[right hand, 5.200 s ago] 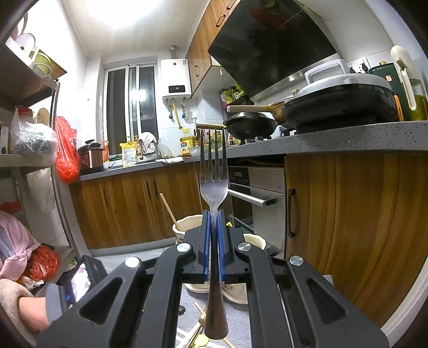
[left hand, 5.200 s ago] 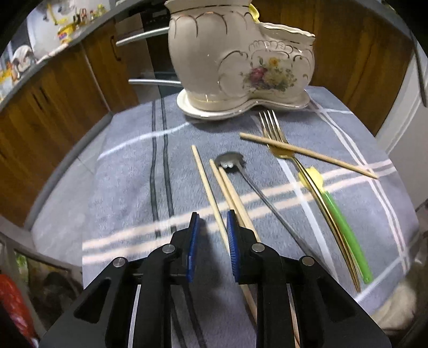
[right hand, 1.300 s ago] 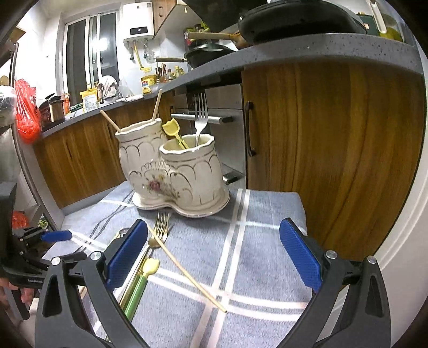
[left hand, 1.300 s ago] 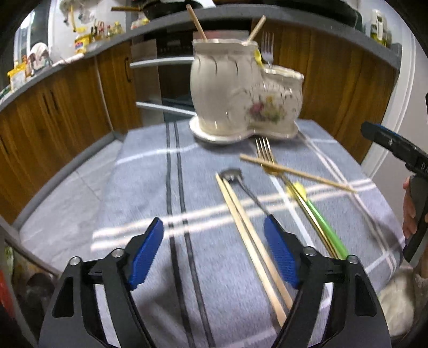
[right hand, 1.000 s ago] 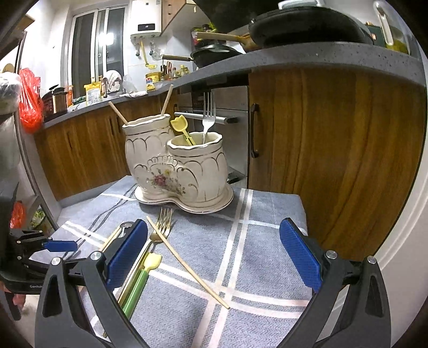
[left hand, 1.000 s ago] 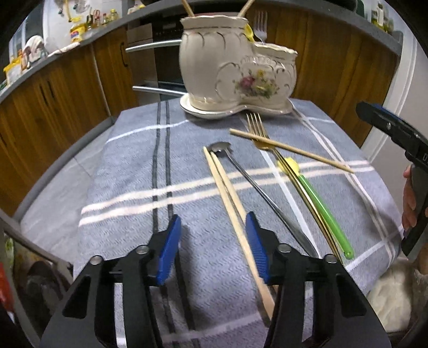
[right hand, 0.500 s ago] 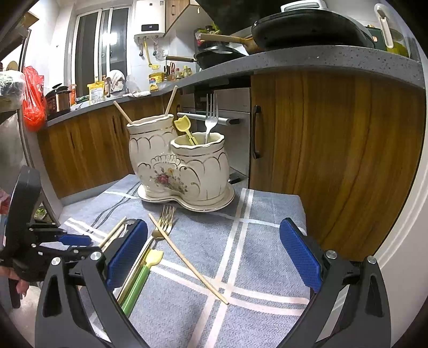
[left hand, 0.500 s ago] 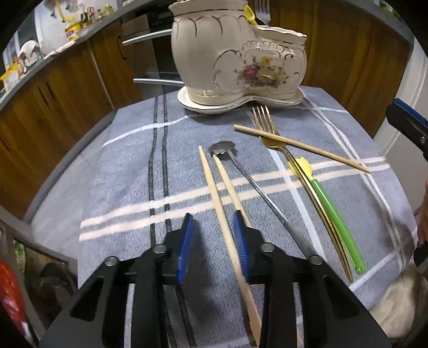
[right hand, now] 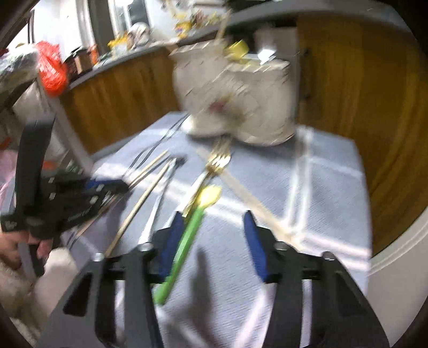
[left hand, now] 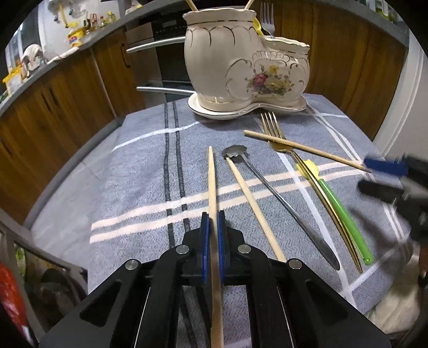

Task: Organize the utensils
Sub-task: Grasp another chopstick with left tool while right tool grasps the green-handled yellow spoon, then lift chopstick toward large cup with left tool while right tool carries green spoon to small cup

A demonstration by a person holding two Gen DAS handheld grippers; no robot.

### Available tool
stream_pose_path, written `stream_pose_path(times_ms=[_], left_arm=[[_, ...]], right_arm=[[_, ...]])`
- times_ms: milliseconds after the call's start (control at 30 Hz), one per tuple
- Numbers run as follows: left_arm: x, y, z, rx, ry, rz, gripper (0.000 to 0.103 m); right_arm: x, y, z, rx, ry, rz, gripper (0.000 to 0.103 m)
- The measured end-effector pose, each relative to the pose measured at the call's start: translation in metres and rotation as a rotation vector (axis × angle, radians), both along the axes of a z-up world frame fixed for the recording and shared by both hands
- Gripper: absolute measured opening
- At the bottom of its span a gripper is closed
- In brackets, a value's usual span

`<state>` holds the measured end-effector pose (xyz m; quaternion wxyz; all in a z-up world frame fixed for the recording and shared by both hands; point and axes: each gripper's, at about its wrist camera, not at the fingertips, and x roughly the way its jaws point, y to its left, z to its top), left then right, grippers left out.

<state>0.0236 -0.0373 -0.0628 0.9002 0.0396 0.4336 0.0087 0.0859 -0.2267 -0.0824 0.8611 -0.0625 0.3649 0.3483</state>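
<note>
Utensils lie on the grey striped cloth (left hand: 139,171) in front of the two-part ceramic holder (left hand: 240,67): three wooden chopsticks, one gold fork (left hand: 270,125), one slim silver spoon (left hand: 272,198) and one spoon with a green handle (left hand: 342,214) and a yellow bowl. Of the chopsticks, one (left hand: 212,187) is clamped between the blue pads of the left gripper (left hand: 213,227), one (left hand: 251,203) lies just beside it with its tip at the silver spoon's bowl, and one (left hand: 302,148) lies across the fork's neck. In the holder stand two more chopsticks, a silver fork (left hand: 266,25) and a yellow utensil. Half a second ago the left jaws were apart with the chopstick between them; they have closed fully onto it. The right gripper (right hand: 211,235), then spread wide and looking level at the holder, has tipped down over the cloth and its jaws have been closing; they stand part open, the green handle just inside the left pad, and whether they touch I cannot tell through the blur.
</note>
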Motion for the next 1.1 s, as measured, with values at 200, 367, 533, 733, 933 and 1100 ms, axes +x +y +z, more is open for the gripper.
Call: stream_pose_path(times_ms=[200,367,533,733,933,1100], left_arm=[[-0.003,-0.001,0.001,-0.014,-0.013,-0.016,0.007],[-0.004,-0.001,0.001,-0.011,-0.018,-0.023,0.007],[-0.004,0.001,-0.003,-0.009,-0.008,-0.024,0.007],[0.0,0.0,-0.005,-0.002,-0.006,-0.015,0.007],[0.002,-0.004,-0.005,0.029,0.005,-0.028,0.007],[0.002,0.002,-0.003,-0.002,0.005,-0.035,0.007]], right_arm=[[-0.009,0.018,-0.013,-0.059,0.033,0.022,0.019],[-0.009,0.026,-0.016,-0.103,0.014,0.02,0.018],[-0.004,0.019,-0.014,-0.152,-0.004,0.005,0.013],[0.004,0.026,-0.015,-0.165,-0.036,-0.013,0.021],[0.007,0.026,-0.015,-0.124,-0.011,0.013,0.009],[0.006,0.014,-0.008,-0.065,0.0,0.0,0.009]])
